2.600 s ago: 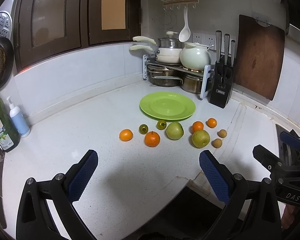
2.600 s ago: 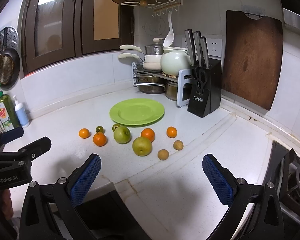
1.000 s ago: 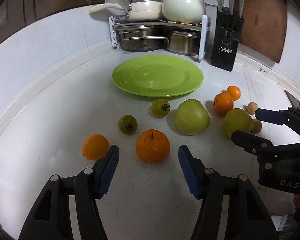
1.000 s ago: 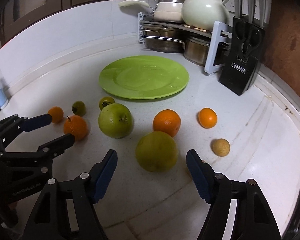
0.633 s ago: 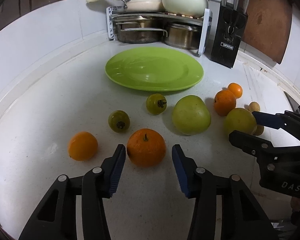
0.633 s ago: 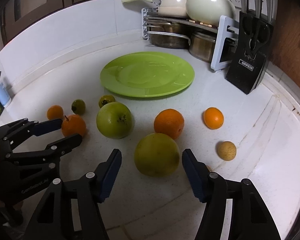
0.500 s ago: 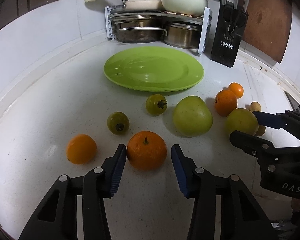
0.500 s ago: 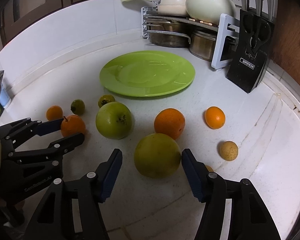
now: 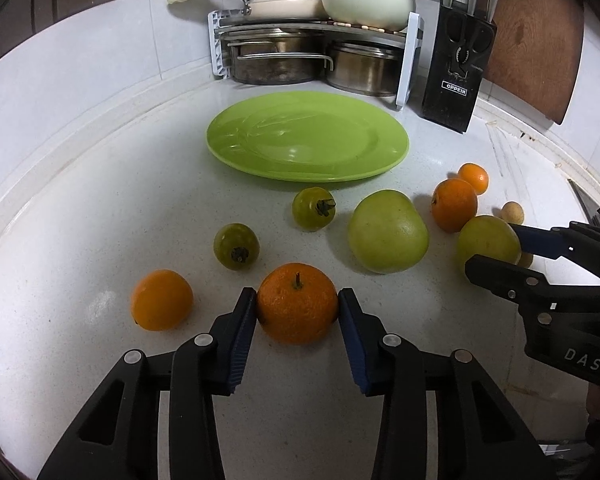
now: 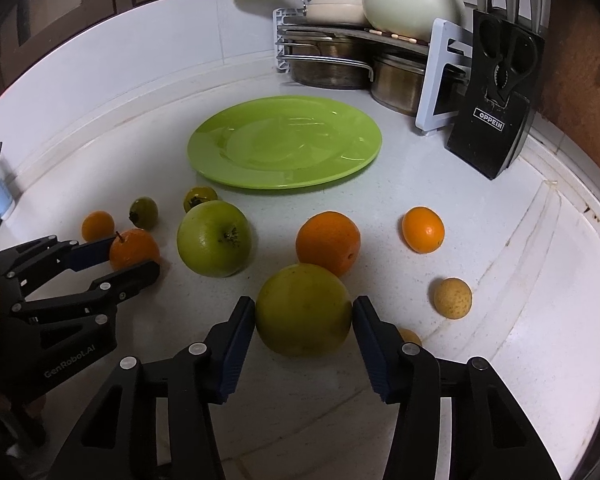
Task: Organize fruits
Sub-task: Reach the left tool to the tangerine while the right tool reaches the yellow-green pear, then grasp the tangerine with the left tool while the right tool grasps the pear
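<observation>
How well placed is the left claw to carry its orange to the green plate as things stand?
Probably well placed. The left claw has just been closing and its pads now press the stemmed orange. Two small green fruits flank the path to the green plate; lifting over them should clear.

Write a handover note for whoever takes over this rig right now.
Left gripper: jaws have just been closing, pads now against both sides of the stemmed orange, which sits on the counter.
Right gripper: also just closing, pads against the yellow-green fruit, not lifted.
Green plate: nothing on it.
Loose on the counter: green apple, three other oranges, two small green fruits, small tan fruits.
Done: both grasps about set. Left: lift both onto the plate, then the rest.
</observation>
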